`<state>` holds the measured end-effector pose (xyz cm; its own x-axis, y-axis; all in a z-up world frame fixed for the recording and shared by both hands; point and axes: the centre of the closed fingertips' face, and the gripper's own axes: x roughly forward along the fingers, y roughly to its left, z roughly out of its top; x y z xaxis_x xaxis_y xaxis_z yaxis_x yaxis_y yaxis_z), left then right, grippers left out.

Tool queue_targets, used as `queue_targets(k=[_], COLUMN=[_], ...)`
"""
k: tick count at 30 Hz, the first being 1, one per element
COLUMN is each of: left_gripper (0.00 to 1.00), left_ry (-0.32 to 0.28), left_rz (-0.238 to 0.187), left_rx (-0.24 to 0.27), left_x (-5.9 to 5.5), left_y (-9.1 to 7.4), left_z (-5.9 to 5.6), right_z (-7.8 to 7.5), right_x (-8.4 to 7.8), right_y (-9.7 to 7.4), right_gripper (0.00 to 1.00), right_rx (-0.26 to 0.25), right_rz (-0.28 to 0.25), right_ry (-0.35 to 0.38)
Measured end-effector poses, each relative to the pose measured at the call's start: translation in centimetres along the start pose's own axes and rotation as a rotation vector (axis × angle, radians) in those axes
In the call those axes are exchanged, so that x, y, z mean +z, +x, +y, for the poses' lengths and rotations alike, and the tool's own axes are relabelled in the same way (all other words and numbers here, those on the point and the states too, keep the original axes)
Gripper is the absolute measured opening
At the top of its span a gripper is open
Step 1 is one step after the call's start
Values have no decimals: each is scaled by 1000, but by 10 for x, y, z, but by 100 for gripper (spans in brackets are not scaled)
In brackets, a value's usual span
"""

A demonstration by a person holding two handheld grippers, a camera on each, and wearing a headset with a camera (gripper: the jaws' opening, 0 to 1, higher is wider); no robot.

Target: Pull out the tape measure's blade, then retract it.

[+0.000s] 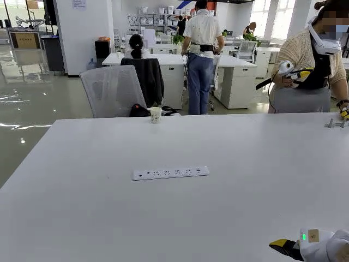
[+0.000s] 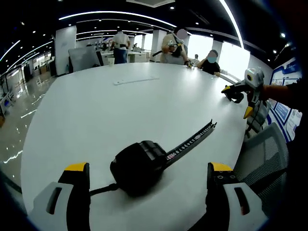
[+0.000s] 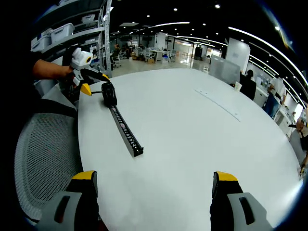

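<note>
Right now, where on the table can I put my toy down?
The table is bare all around the power strip: between it and the paper cup at the far edge, and between it and the tape measure. It is crowded at the near edge, where the tape measure lies, blade out, just ahead of the left gripper.

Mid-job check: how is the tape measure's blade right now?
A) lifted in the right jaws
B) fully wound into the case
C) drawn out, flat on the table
C: the dark blade runs out of the black tape measure case and lies flat on the white table.
</note>
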<state>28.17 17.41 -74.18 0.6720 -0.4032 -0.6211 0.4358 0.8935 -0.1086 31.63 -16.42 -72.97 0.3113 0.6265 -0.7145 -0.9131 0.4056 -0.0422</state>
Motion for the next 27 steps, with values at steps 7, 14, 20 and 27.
queue_targets(k=[7,14,20,27], left_gripper=[99,99,99,99], left_ry=[-69,-87,-70,-92], left_rz=[-42,-47,-82,-116], left_rx=[-1,67,124,140], left_x=[12,11,18,27], left_y=[1,12,15,19], left_z=[-3,-5,-3,-4], right_z=[5,10,14,16], right_x=[12,20,20,26], right_y=[12,25,35,46], right_gripper=[99,99,99,99], right_rx=[55,98,136,156], right_rz=[25,37,41,60], right_ry=[-11,-53,-63,-91])
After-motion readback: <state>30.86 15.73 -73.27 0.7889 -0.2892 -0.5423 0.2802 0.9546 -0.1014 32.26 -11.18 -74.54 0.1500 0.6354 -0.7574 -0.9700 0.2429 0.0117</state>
